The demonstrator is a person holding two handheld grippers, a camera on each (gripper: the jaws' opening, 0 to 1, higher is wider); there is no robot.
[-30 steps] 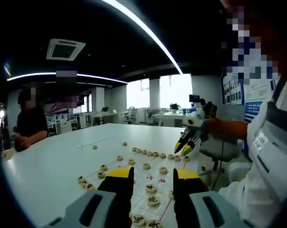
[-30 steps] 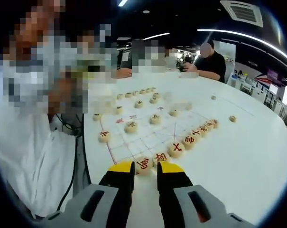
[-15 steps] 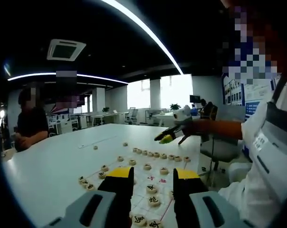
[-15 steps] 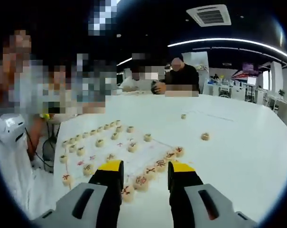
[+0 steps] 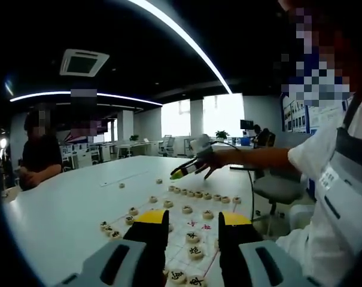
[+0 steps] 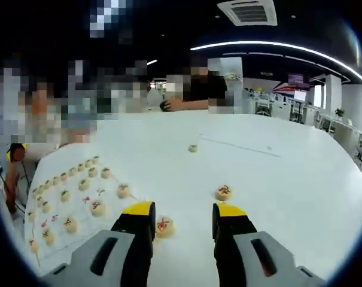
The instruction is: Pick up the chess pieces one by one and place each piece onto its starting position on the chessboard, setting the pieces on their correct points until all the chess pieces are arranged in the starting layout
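Right gripper view: released right gripper (image 6: 183, 210), loose chess piece (image 6: 224, 192) just beyond its right jaw

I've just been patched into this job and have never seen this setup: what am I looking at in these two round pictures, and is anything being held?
No robot here: a person holds a pair of tongs in each hand, with a camera riding on each. The left gripper view looks past the left tongs, open and empty, over the chessboard on a white table; the right tongs reach in over the far row of pieces. The right gripper view looks past those same tongs, open and empty, toward loose pieces off the board: one red-marked piece by the yellow tip, another just ahead, a third farther off.
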